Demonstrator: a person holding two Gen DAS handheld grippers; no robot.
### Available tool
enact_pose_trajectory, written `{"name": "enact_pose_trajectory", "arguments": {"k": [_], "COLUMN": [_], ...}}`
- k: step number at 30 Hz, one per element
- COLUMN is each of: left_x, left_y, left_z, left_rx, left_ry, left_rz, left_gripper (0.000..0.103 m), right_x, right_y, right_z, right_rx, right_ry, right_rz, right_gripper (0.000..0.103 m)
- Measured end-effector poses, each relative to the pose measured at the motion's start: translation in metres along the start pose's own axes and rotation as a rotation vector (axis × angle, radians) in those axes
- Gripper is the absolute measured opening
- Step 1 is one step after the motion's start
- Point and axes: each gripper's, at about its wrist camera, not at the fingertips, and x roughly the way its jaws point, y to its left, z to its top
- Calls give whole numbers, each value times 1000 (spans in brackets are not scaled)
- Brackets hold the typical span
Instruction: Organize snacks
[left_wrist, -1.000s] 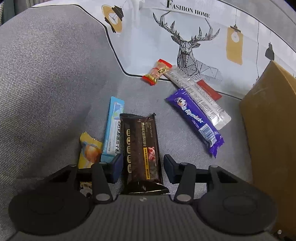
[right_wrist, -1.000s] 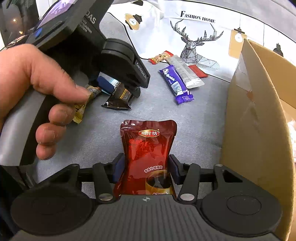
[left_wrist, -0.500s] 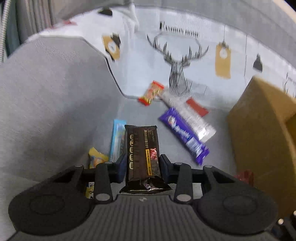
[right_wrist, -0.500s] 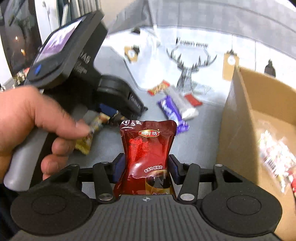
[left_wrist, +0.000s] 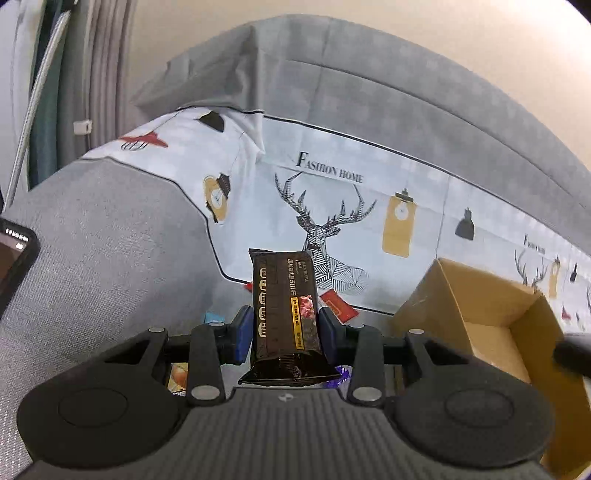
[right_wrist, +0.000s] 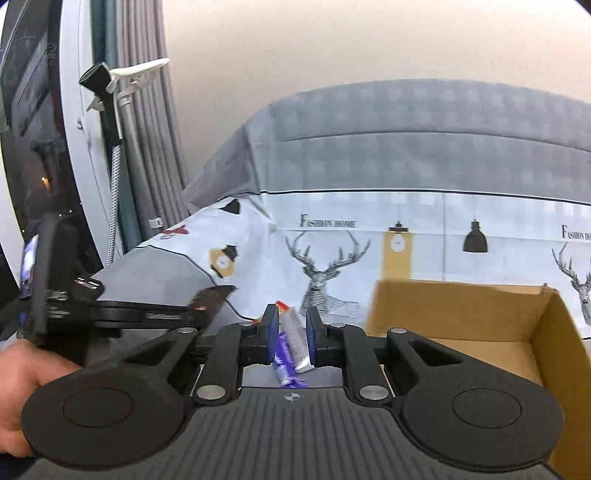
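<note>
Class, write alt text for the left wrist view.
The left tongs grip a dark snack bar upright above a grey sofa. An open cardboard box stands to the right, before a deer-print cloth.

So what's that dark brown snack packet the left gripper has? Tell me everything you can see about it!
The dark brown snack packet is a long, shiny, plastic-looking wrapper with pale printed blocks, a yellow stripe and a small reddish picture. Its ends look crimped and sealed. It sticks out lengthwise from the left gripper, whose blue pads press on its two long sides, lifted off the grey sofa. Nothing else touches it.
</note>
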Motion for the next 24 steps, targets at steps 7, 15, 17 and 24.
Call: {"name": "enact_pose_trajectory", "arguments": {"k": [7, 15, 17, 24], "left_x": [5, 2, 2, 3], "left_y": [19, 29, 35, 49], "left_z": [4, 3, 4, 7], "left_rx": [-68, -28, -35, -58], "left_ry": [14, 2, 0, 18], "left_rz": [19, 52, 59, 62], "left_gripper": [42, 42, 42, 42], "right_x": [26, 99, 119, 155], "right_y": [39, 95, 93, 102], "right_z": [-49, -97, -107, -141], "right_rx": [27, -115, -93, -158], "right_ry": [136, 298, 353, 491], "right_rz": [88, 35, -9, -70], "right_gripper": [43, 77, 80, 95]}}
